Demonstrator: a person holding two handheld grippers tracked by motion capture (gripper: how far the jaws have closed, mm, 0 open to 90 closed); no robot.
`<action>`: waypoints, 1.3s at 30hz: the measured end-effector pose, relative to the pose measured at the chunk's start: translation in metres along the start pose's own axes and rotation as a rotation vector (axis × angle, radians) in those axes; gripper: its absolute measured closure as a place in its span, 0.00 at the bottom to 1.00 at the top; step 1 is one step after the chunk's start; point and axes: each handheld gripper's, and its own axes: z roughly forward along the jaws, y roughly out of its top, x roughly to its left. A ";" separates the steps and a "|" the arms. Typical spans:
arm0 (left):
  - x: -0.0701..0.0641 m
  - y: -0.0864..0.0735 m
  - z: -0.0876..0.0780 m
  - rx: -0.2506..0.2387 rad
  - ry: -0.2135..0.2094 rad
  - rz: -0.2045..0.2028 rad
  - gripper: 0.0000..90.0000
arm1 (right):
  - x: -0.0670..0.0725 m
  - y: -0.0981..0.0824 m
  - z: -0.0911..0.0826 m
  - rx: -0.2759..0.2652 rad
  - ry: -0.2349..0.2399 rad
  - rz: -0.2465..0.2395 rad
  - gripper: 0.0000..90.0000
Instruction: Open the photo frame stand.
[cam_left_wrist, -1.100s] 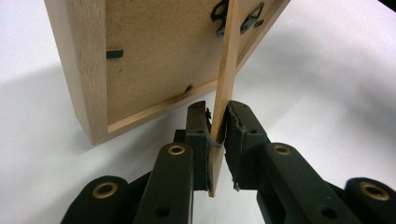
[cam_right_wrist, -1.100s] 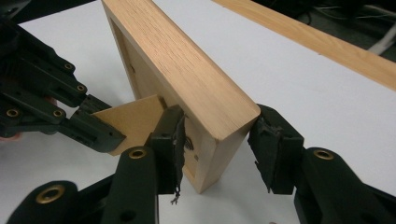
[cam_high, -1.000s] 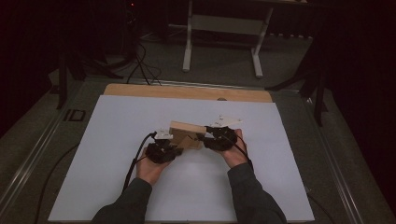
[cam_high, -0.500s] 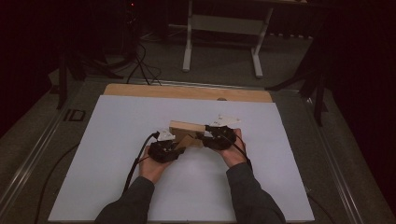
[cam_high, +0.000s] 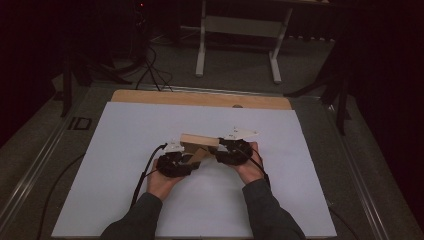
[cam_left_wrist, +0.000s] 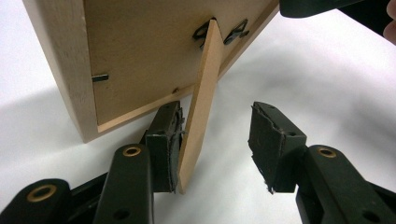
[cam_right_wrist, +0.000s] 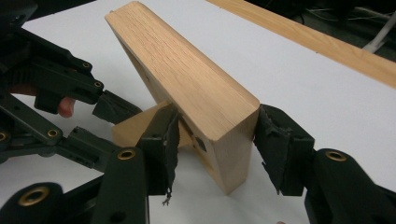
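Standing apart on the white table (cam_high: 125, 200), left gripper (cam_left_wrist: 215, 140) jaws just opening around the wooden frame's (cam_right_wrist: 187, 88) back stand (cam_left_wrist: 198, 116), one pad touching it, right gripper (cam_right_wrist: 215, 140) jaws opening, bracketing the frame's corner, both hands resting low, frame standing mid-table between the grippers.

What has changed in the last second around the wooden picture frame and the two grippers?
The left gripper has just been opening its jaws, letting go of the thin wooden stand leg, which now touches one pad only. The right gripper jaws also opened slightly around the light wooden picture frame. Hands and frame stayed in place.
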 end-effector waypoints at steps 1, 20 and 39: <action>0.000 0.000 -0.001 0.001 -0.001 0.002 0.60 | 0.000 -0.001 0.000 0.001 0.002 0.003 0.54; 0.001 -0.007 -0.022 -0.028 -0.002 0.003 0.59 | 0.009 -0.013 -0.005 0.006 0.012 0.003 0.50; -0.004 -0.012 -0.051 -0.093 0.042 0.043 0.58 | 0.011 -0.023 -0.014 -0.019 0.008 0.023 0.44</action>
